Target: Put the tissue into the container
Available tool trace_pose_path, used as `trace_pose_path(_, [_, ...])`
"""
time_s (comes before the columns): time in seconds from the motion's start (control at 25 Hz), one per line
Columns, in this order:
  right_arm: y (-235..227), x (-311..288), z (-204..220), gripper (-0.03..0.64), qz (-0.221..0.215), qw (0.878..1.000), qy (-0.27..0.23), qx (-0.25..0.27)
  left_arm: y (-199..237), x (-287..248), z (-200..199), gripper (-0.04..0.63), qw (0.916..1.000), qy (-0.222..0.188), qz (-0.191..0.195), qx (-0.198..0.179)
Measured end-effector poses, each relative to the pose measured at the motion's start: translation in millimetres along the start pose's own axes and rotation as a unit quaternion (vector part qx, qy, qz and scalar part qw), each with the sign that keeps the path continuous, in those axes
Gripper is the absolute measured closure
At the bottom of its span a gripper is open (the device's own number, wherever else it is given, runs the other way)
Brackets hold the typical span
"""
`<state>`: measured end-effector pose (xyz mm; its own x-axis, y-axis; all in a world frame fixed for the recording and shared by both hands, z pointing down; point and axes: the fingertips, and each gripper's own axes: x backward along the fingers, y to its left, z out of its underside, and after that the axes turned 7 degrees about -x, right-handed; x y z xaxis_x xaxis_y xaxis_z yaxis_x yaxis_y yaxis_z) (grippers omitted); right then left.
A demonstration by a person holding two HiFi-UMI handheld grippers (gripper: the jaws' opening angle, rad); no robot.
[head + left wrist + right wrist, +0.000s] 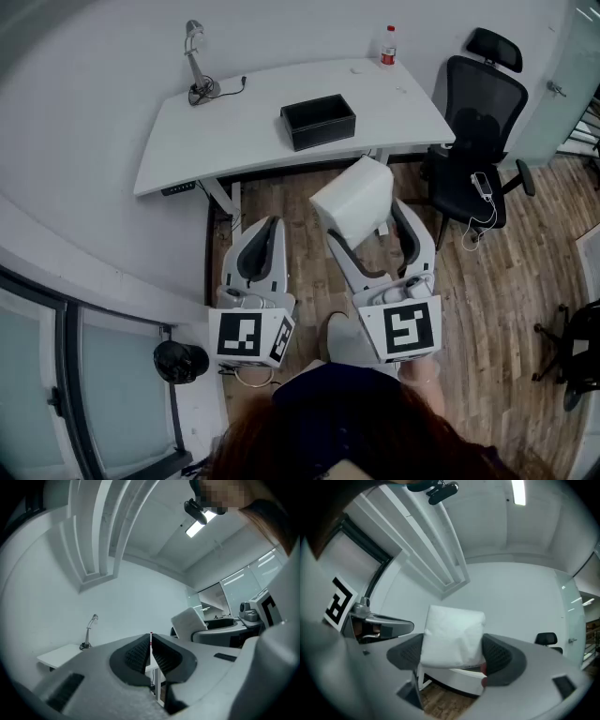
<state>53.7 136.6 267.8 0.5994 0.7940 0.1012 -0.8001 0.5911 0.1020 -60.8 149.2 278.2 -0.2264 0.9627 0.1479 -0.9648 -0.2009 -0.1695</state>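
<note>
Tissue pack clamped in the right gripper, held over the floor – container empty on the desk beyond.
White desk [234,131] spans the far side, on a wood floor; a black office chair [478,141] stands at its right end. The black open-top container [323,129] sits near the desk's middle, nothing visible inside. The white tissue pack [353,199] is on the near side of the desk edge, off the desk and well apart from the container. Right gripper [370,230] – jaws spread wide, pads pressing the pack's two sides. Left gripper [265,230], just left of it, has its jaws closed together with nothing between them. Far left on the desk a small lamp [197,61]; far right, a red-capped bottle [388,45].
</note>
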Motion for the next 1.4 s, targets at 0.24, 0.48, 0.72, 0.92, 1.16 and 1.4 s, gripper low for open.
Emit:
trace_pose_path(0.24, [-5.2,-4.7,2.7,0.209,0.000,1.000,-0.006,-0.008,-2.1,-8.2,3.7,0.561,1.0000,0.001,0.006,0.003])
trace_pose_path(0.48, [-12.0,-16.8,6.0,0.209,-0.007,1.000,-0.009,-0.008,-5.8,-26.2,8.2,0.560,0.9998,0.003,0.021,0.005])
trace_pose_path(0.72, [-25.9,-35.1,11.3,0.209,-0.008,1.000,-0.009,-0.008,-2.2,-51.8,14.8,0.560,0.9997,0.008,0.025,0.004])
trace_pose_path(0.92, [-41.0,-52.6,14.0,0.209,-0.008,1.000,-0.009,-0.007,2.4,-73.9,18.9,0.561,0.9996,0.010,0.025,0.003])
trace_pose_path(1.16, [-58.0,-70.6,16.7,0.210,-0.011,1.000,-0.007,-0.008,6.9,-99.0,22.4,0.561,0.9997,0.013,0.020,0.002])
trace_pose_path(1.4, [-73.0,-89.1,18.3,0.212,-0.019,1.000,-0.010,-0.008,9.0,-121.6,25.1,0.560,0.9998,0.014,0.015,0.000])
